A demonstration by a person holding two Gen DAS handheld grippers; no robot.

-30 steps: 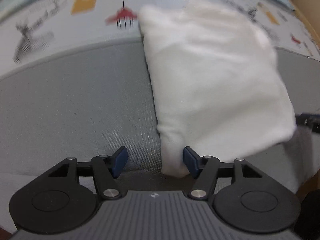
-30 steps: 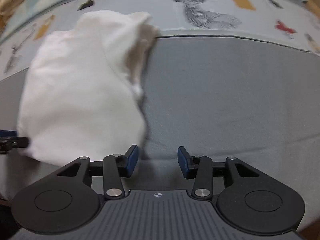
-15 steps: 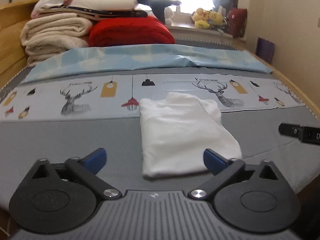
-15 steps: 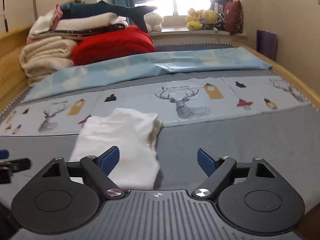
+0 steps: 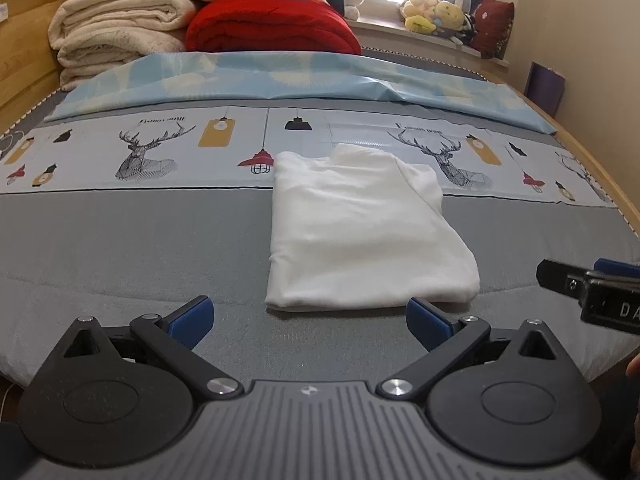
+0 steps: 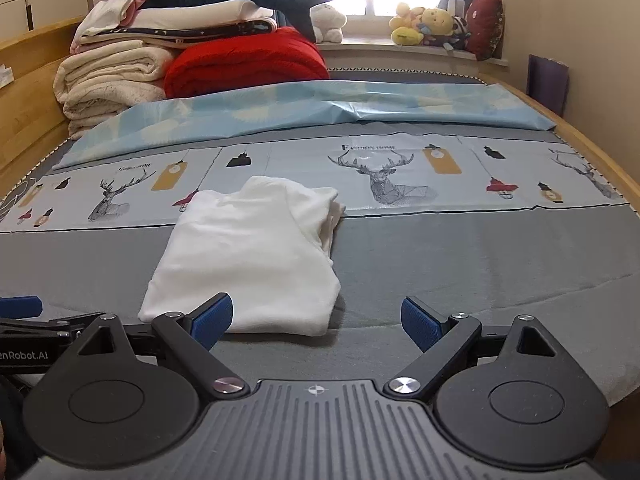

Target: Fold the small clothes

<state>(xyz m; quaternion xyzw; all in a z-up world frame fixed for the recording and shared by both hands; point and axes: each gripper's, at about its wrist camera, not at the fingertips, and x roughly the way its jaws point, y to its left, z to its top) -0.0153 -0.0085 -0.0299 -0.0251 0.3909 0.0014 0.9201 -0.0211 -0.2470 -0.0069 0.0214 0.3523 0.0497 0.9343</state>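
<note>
White shirt (image 5: 362,232) folded into a neat rectangle, flat on the bed (image 5: 132,240), mostly on the grey sheet, far end overlapping the deer-print strip (image 5: 152,148). Left tongs (image 5: 310,314) released, blue pads wide apart, nothing between them, held just short of the shirt's near edge. Right tongs (image 6: 316,316) also released and bare; its left pad overlaps the shirt's near edge in the right wrist view, contact unclear. Shirt (image 6: 248,256) sits left of centre there. Blankets (image 6: 116,76) stacked at the bed's far left, red quilt (image 6: 244,64) beside them, plush toys (image 6: 428,24) on the windowsill.
</note>
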